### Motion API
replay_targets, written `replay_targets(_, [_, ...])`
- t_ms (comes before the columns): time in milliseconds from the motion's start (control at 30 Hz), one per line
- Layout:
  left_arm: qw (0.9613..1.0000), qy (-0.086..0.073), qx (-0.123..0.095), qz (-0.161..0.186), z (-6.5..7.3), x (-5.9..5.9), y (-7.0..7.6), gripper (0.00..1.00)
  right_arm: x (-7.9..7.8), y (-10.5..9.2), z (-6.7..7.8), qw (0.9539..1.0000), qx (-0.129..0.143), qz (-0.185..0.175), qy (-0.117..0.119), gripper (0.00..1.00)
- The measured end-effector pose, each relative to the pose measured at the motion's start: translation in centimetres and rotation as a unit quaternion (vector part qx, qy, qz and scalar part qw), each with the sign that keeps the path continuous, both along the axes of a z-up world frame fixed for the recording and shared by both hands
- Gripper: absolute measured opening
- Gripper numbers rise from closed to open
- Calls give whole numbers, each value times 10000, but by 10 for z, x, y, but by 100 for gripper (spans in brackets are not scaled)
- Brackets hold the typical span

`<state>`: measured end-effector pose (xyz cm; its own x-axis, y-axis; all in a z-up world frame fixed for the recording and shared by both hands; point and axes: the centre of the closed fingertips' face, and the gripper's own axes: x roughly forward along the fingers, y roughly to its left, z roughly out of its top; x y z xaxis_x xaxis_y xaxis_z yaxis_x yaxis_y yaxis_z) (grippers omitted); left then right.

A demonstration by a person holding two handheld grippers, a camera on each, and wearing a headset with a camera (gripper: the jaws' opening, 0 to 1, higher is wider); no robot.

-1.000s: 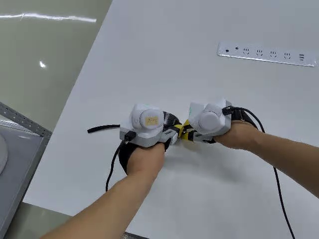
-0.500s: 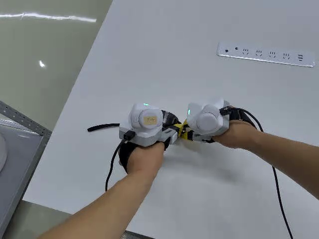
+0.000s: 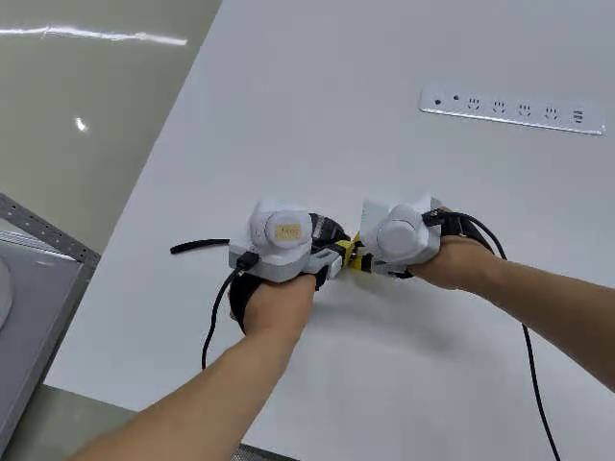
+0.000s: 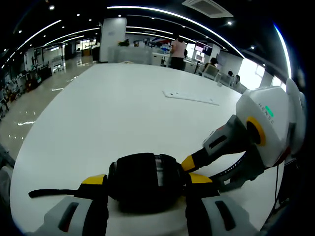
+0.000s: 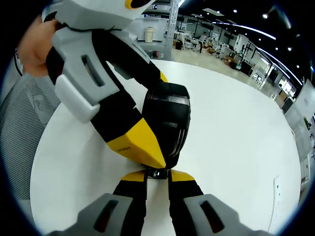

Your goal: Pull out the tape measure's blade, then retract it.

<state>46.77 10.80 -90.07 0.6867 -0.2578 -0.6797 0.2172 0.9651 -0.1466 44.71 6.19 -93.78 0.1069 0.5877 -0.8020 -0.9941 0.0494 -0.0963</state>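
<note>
The tape measure (image 4: pixel 147 181) is a black round case, and my left gripper (image 4: pixel 146 183) is shut on it, one yellow-tipped finger on each side. In the head view the case (image 3: pixel 330 233) peeks out between the two grippers, low over the white table (image 3: pixel 317 115). My left gripper (image 3: pixel 336 255) and right gripper (image 3: pixel 357 257) meet tip to tip there. In the right gripper view the case (image 5: pixel 168 123) is right ahead, and my right gripper (image 5: pixel 157 176) is shut on the small metal blade tip (image 5: pixel 157 173) at the case's mouth. No length of blade shows.
A white power strip (image 3: pixel 512 109) lies at the far right of the table. A black strap (image 3: pixel 197 246) trails left from the case. Black cables (image 3: pixel 213 322) hang from both grippers. The table's left edge runs diagonally, with a grey metal shelf (image 3: pixel 43 235) beyond it.
</note>
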Motion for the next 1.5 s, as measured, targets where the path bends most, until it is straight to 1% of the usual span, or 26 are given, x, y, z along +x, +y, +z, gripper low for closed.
replay_targets(67, [10000, -19, -69, 1, 1, 0, -1, 62, 0, -1, 0, 9999, 16, -108, 12, 18])
replay_targets(167, [10000, -33, -73, -50, 3, -1, -3, 65, -1, -1, 1, 9997, 65, -243, 50, 19])
replay_targets(233, [10000, -31, -57, -54, 4, -2, -3, 65, -2, -2, 1, 9992, 102, -372, 96, 20])
replay_targets(400, [10000, -23, -4, -35, 6, -6, 0, 66, -2, -7, 5, 9979, 134, -627, 95, 23])
replay_targets(567, [10000, -29, 59, -2, 9, -10, 6, 67, -1, -12, 14, 9952, 239, -941, 121, 25])
replay_targets(733, [9999, -64, 125, -25, 15, -15, 10, 68, -5, -14, 22, 9922, 310, -1190, 184, 29])
replay_targets(833, [9999, -78, 129, -33, 18, -19, 12, 68, -7, -16, 27, 9900, 364, -1345, 214, 31])
replay_targets(900, [9999, -87, 139, -52, 20, -21, 13, 69, -9, -16, 31, 9873, 416, -1508, 273, 34])
replay_targets(967, [9998, -88, 141, -76, 21, -23, 13, 70, -10, -17, 34, 9859, 448, -1590, 275, 36])
replay_targets(1000, [9998, -98, 162, -98, 23, -25, 14, 70, -12, -18, 37, 9839, 495, -1691, 300, 37])
replay_targets(1100, [9997, -114, 176, -152, 25, -28, 15, 71, -13, -19, 41, 9803, 556, -1869, 315, 40])
replay_targets(1133, [9996, -120, 190, -170, 26, -30, 15, 71, -14, -21, 44, 9777, 599, -1981, 343, 41])
replay_targets(1233, [9995, -141, 211, -200, 29, -34, 17, 72, -17, -23, 50, 9738, 675, -2146, 344, 43])
replay_targets(1333, [9994, -161, 218, -235, 31, -38, 19, 73, -19, -28, 55, 9687, 738, -2344, 358, 45])
replay_targets(1367, [9993, -172, 228, -253, 33, -39, 19, 73, -21, -30, 58, 9656, 785, -2451, 363, 46])
replay_targets(1433, [9990, -210, 238, -313, 36, -42, 19, 74, -24, -33, 62, 9612, 842, -2600, 377, 47])
replay_targets(1500, [9989, -218, 244, -333, 38, -45, 19, 75, -27, -36, 66, 9580, 871, -2707, 380, 48])
